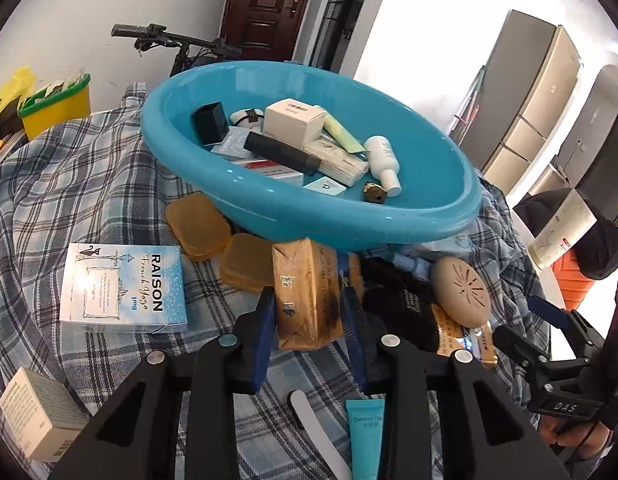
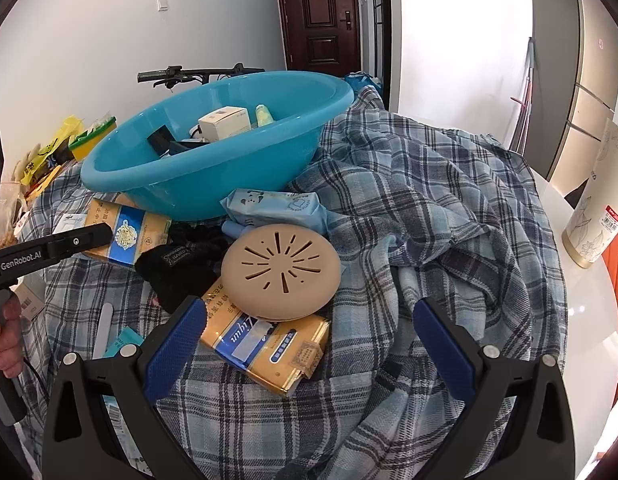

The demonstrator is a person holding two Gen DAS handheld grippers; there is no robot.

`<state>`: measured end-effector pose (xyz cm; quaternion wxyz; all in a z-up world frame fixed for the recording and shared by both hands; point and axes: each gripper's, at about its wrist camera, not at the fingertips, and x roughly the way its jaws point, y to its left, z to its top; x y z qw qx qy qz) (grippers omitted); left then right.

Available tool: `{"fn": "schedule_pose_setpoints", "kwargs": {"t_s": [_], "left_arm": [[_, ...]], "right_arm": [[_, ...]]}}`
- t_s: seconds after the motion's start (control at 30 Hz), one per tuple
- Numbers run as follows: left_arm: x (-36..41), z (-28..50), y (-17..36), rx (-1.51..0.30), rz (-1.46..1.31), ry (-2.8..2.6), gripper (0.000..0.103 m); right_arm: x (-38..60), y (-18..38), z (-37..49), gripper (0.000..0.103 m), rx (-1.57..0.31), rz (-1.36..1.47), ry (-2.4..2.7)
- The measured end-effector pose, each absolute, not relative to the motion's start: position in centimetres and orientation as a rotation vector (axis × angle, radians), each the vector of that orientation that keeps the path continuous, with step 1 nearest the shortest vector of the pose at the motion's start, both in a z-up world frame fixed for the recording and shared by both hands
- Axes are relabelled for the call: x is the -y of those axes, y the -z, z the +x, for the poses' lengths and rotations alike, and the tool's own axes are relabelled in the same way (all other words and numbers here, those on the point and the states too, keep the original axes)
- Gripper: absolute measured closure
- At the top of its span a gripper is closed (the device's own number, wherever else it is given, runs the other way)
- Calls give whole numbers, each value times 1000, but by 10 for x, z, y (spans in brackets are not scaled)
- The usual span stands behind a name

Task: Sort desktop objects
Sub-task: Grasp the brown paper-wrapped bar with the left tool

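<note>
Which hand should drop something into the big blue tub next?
Left, probably. The left gripper is already clamped on a gold cigarette pack just below the blue basin. The right gripper is open and holds nothing.

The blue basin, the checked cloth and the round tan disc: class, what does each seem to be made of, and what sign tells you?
Blue basin: likely moulded plastic, glossy; highlights run along its smooth rim.
Checked cloth: woven fabric, matt; it folds softly and shows a weave.
Round tan disc: probably plastic or silicone, matt; slots are cut cleanly through its domed top.
</note>
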<state>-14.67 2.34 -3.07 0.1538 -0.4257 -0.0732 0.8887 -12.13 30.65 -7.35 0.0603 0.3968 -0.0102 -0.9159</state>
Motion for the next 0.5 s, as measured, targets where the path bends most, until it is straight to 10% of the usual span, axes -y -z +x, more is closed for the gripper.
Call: {"fn": "schedule_pose_setpoints", "kwargs": {"t_s": [0.5], "left_arm": [[-51, -156, 42, 157, -1238, -2565, 75]], "right_arm": [[-323, 75, -115, 0, 48, 1218, 2799]]}}
